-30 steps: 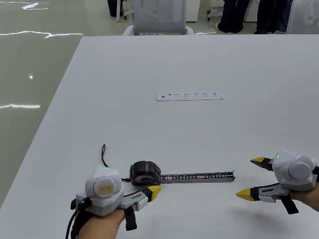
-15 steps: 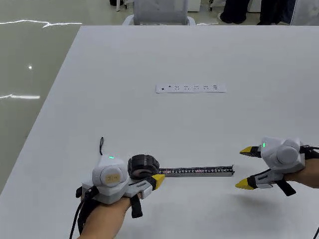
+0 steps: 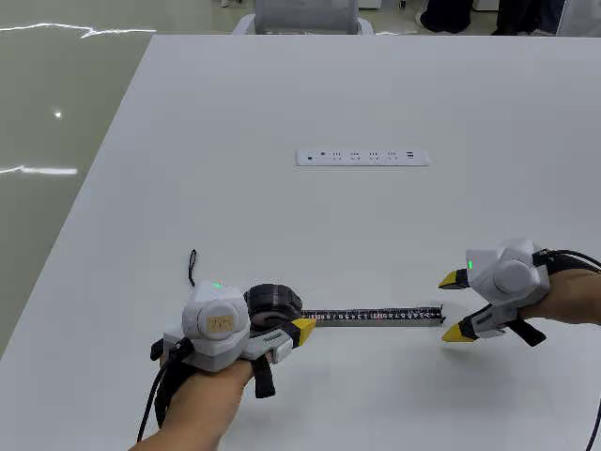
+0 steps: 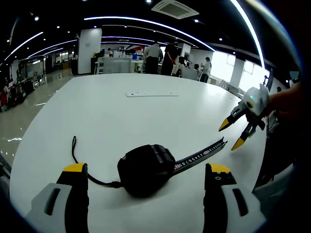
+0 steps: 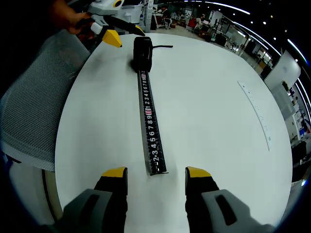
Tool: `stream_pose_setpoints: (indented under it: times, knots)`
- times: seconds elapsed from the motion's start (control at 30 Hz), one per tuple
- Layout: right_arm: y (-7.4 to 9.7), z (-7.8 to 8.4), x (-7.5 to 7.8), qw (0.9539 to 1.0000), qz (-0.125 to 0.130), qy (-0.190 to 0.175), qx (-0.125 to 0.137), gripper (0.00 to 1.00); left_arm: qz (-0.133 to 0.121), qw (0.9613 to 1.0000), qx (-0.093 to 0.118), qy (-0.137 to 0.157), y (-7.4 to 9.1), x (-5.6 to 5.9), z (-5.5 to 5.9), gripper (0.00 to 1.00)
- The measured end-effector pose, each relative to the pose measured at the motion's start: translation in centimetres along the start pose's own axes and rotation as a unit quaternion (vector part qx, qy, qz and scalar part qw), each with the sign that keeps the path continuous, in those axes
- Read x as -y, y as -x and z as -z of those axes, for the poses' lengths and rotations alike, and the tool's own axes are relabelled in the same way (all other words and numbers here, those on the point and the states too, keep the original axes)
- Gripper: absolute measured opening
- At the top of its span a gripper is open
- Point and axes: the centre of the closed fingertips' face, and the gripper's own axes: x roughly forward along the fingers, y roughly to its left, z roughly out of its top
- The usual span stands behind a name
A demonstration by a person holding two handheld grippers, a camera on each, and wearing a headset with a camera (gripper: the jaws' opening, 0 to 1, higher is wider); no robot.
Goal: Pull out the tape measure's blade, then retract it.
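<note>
A smooth white table [image 3: 141,188] holds a black, rounded tape measure [image 3: 274,303] near its front edge. Its flat blade [image 3: 376,316], printed with numbers, lies drawn out straight along the tabletop to the right. A thin black cord loop [image 3: 192,268] trails from the case's left side. The left gripper [image 4: 146,170] has its yellow-tipped jaws spread wide on either side of the case, with gaps on both sides. The right gripper [image 3: 451,307] is also released, its jaws flanking the blade's end hook without touching it. A long white power strip [image 3: 363,157] lies farther back.
</note>
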Motion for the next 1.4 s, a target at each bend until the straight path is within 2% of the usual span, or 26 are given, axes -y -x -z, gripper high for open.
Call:
stream_pose_setpoints:
  times: [0.07, 0.13, 0.33, 0.53, 0.63, 0.87, 0.97, 1.13, 1.2, 1.4]
  knots:
    - [-0.4, 0.2, -0.2, 0.9999, -0.010, -0.003, -0.008, 0.39, -0.001, 1.0000, -0.001, 0.001, 0.0, 0.0, 0.1, 0.99]
    - [-0.8, 0.3, -0.4, 0.9997, -0.016, 0.006, -0.016, 0.34, 0.002, 1.0000, -0.004, 0.003, 0.0, 0.1, 0.4, 0.99]
    - [-1.4, 0.9, 0.0, 0.9992, -0.026, -0.004, -0.032, 0.31, 0.006, 0.9999, -0.009, 0.006, 0.2, 0.3, 0.9, 0.99]
    - [-1.5, 0.7, 0.1, 0.9988, -0.037, -0.006, -0.031, 0.29, 0.004, 0.9999, -0.011, 0.009, 0.2, 0.3, 1.1, 0.99]
    - [-1.5, 0.7, -0.4, 0.9979, -0.052, -0.013, -0.035, 0.24, 0.003, 0.9999, -0.011, 0.010, 0.2, 0.3, 1.1, 0.99]
    - [-1.4, 0.9, -0.5, 0.9974, -0.055, -0.004, -0.046, 0.16, 0.002, 0.9999, -0.010, 0.011, 0.1, 0.2, 1.0, 0.99]
    - [-1.4, 0.8, -0.5, 0.9969, -0.059, 0.007, -0.052, 0.15, 0.003, 0.9999, -0.011, 0.010, 0.1, 0.3, 1.2, 0.99]
    - [-1.5, 1.0, -0.4, 0.9962, -0.064, 0.006, -0.060, 0.15, 0.003, 0.9999, -0.010, 0.010, -0.1, 0.4, 1.1, 0.99]
    - [-1.5, 1.0, -0.4, 0.9961, -0.064, 0.006, -0.060, 0.15, 0.008, 0.9997, -0.011, 0.021, -0.2, 0.6, 1.1, 0.99]
    - [-1.5, 1.0, -0.4, 0.9962, -0.062, 0.002, -0.061, 0.15, -0.003, 0.9996, -0.011, 0.026, -0.8, 0.3, 0.9, 0.99]
